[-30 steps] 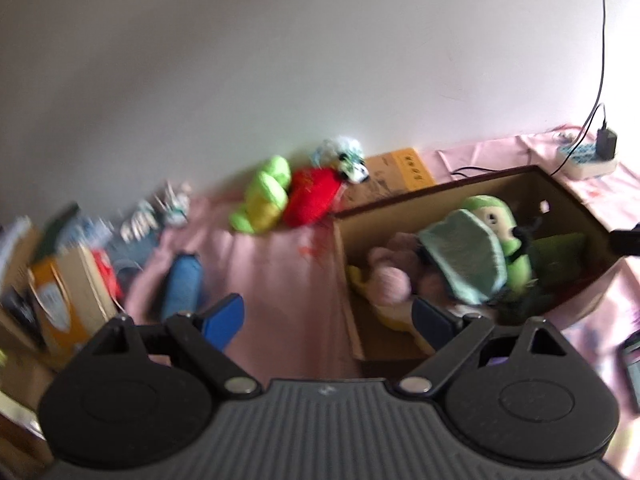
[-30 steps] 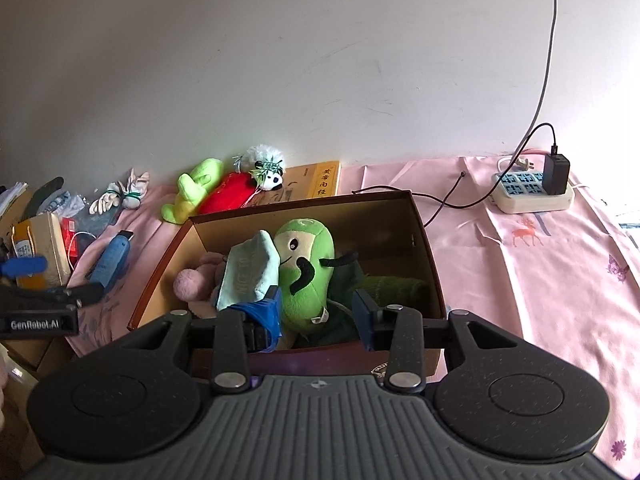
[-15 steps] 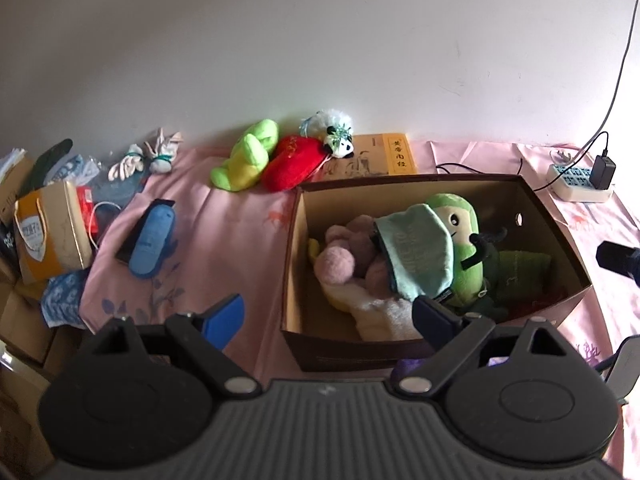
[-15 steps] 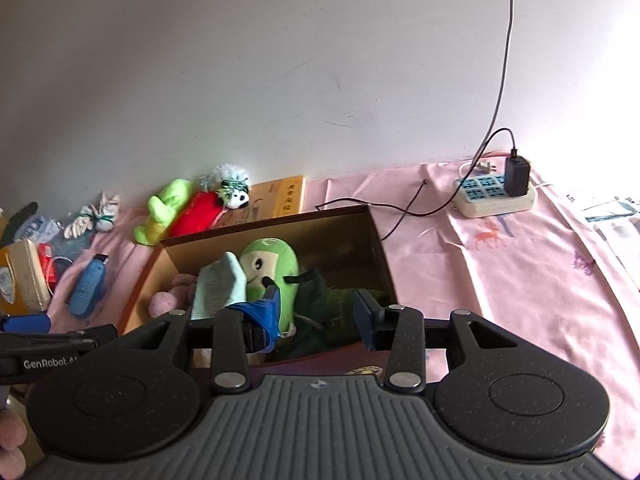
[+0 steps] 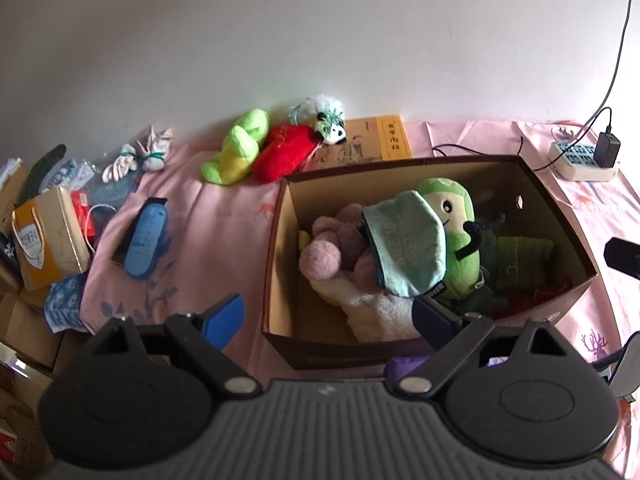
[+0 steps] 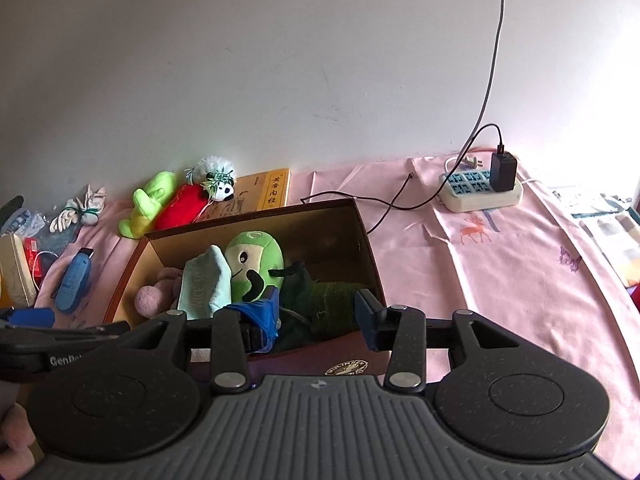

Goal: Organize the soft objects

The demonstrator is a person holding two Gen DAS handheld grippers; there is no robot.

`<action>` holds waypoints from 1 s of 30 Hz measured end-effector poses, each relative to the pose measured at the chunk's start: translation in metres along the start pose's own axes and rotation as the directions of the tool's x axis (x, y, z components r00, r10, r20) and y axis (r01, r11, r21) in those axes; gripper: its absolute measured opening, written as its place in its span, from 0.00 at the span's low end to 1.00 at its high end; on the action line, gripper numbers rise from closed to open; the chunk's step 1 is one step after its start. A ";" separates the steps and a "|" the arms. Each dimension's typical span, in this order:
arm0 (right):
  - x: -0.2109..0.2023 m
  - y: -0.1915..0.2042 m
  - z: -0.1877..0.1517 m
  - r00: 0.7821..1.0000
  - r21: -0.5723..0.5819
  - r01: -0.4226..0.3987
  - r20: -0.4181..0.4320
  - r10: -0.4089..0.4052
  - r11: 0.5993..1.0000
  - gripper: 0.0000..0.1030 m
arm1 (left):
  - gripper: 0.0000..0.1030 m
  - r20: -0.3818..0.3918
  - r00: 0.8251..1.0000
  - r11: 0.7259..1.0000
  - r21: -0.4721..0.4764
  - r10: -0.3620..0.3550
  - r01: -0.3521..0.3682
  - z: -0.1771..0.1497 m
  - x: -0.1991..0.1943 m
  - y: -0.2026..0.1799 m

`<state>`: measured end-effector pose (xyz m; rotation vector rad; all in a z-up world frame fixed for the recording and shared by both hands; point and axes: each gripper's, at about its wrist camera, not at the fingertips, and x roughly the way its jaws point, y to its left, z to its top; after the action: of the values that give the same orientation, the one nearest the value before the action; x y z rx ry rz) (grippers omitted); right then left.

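Soft toys fill 1 brown cardboard box (image 5: 280, 248) that sits on the pink cloth (image 5: 224, 216) of the table. Inside the box I count 1 green plush with a face (image 5: 456, 220), 1 light teal pouch (image 5: 408, 248) leaning on it, 1 pink plush (image 5: 332, 248) on the left side, 1 cream soft thing (image 5: 380, 312) at the front, and 1 dark green knit piece (image 5: 520, 256) on the right. More soft toys lie outside the box, by the white wall: 1 lime green plush (image 5: 236, 148), 1 red plush (image 5: 288, 152) touching it, and 1 small panda plush (image 5: 328, 124) with fluffy hair, just beside the red one. 1 yellow book (image 5: 384, 144) lies flat behind the box. 1 blue slipper-shaped thing (image 5: 146, 236) lies on the cloth to the left of the box, well apart from the toys. 1 white bundle tied with green string (image 5: 136, 156) sits farther left, and 1 yellow paper bag (image 5: 48, 236) stands at the table's left edge. 1 white power strip (image 6: 480, 192) with 1 black charger (image 6: 503, 171) plugged in is on the right side, near the wall. The left gripper (image 5: 328, 316) hangs in front of the box with its 2 blue fingers spread wide and nothing between them. The right gripper (image 6: 318, 312) hangs over the front wall of the box, its 2 fingers apart and holding nothing.
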<state>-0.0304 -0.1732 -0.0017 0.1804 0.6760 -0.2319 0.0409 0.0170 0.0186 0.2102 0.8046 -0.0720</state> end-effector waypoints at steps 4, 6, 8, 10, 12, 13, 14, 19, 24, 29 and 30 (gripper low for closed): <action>0.007 0.000 0.000 1.000 0.006 0.002 -0.020 -0.002 1.000 0.26 | 0.90 -0.020 1.000 1.000 -0.019 -0.013 0.012 -0.001 0.006 0.001; 0.011 0.002 0.000 1.000 -0.004 0.005 -0.029 -0.005 1.000 0.26 | 0.90 -0.030 0.999 1.000 -0.023 -0.016 0.016 -0.001 0.010 0.001; 0.014 0.004 0.000 0.999 -0.011 0.008 -0.033 -0.009 1.000 0.26 | 0.90 -0.041 0.999 0.999 -0.028 -0.021 0.020 -0.001 0.014 0.000; 0.018 0.005 0.001 0.999 -0.020 0.014 -0.040 -0.015 1.000 0.26 | 0.90 -0.049 0.998 0.999 -0.033 -0.028 0.026 -0.001 0.019 0.000; 0.024 0.007 0.001 0.998 -0.030 0.027 -0.052 -0.028 0.999 0.26 | 0.90 -0.061 0.997 0.999 -0.038 -0.036 0.034 -0.001 0.025 -0.001; 0.027 0.007 0.001 0.998 -0.032 0.030 -0.058 -0.032 0.999 0.26 | 0.90 -0.067 0.997 0.998 -0.042 -0.039 0.036 0.000 0.028 -0.002; 0.030 0.007 0.001 0.997 -0.032 0.030 -0.064 -0.032 0.999 0.27 | 0.90 -0.073 0.997 0.998 -0.044 -0.040 0.037 0.000 0.031 -0.002; 0.044 0.009 0.002 0.993 -0.043 0.051 -0.104 -0.055 0.998 0.27 | 0.90 -0.097 0.994 0.997 -0.059 -0.045 0.039 0.001 0.044 -0.002; 0.053 0.010 0.001 0.987 -0.045 0.056 -0.146 -0.062 0.997 0.27 | 0.90 -0.121 0.991 0.996 -0.076 -0.049 0.039 0.000 0.054 0.000; 0.058 0.010 0.000 0.984 -0.054 0.064 -0.163 -0.072 0.996 0.28 | 0.90 -0.145 0.987 0.995 -0.091 -0.063 0.050 -0.003 0.060 0.000; 0.059 0.010 0.000 0.983 -0.054 0.065 -0.166 -0.074 0.996 0.28 | 0.90 -0.147 0.987 0.994 -0.094 -0.065 0.051 -0.003 0.061 0.000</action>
<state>0.0169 -0.1726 -0.0379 0.1309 0.8558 -0.2691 0.0807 0.0185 -0.0275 0.1078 0.9624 -0.0752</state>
